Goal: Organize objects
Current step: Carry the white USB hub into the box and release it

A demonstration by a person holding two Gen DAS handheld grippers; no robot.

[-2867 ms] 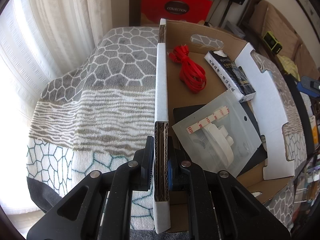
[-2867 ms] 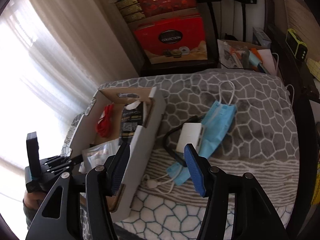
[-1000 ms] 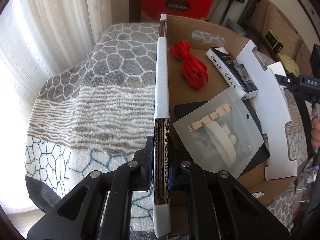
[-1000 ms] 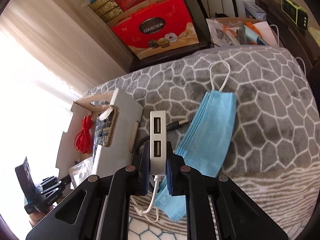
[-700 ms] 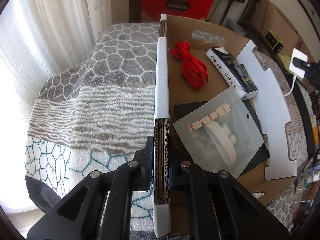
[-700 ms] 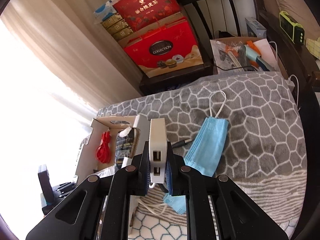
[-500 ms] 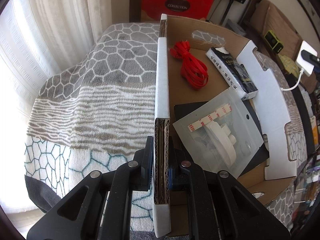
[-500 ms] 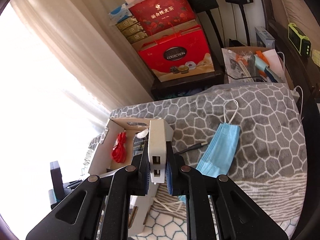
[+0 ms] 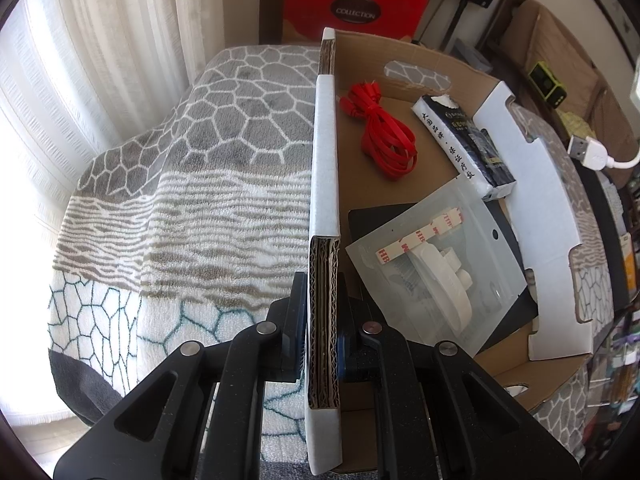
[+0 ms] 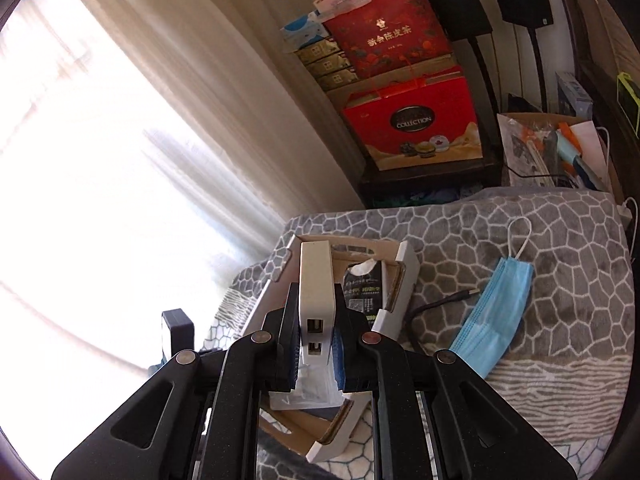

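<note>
— Tongs, what do you hold?
— My right tongs (image 10: pixel 315 340) squeeze the white plug box (image 10: pixel 316 292) above the cardboard box (image 10: pixel 400 280), long side pointing away from me. My left tongs (image 9: pixel 323 338) pinch that box's wall (image 9: pixel 325 184).

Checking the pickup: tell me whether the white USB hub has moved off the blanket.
Yes. The white USB hub, formerly beside the blue face mask, is now lifted in the right claw toward the cardboard box.

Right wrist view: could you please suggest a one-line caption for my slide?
Right gripper holds a white USB hub above the cardboard box; a blue face mask lies on the blanket.
</note>
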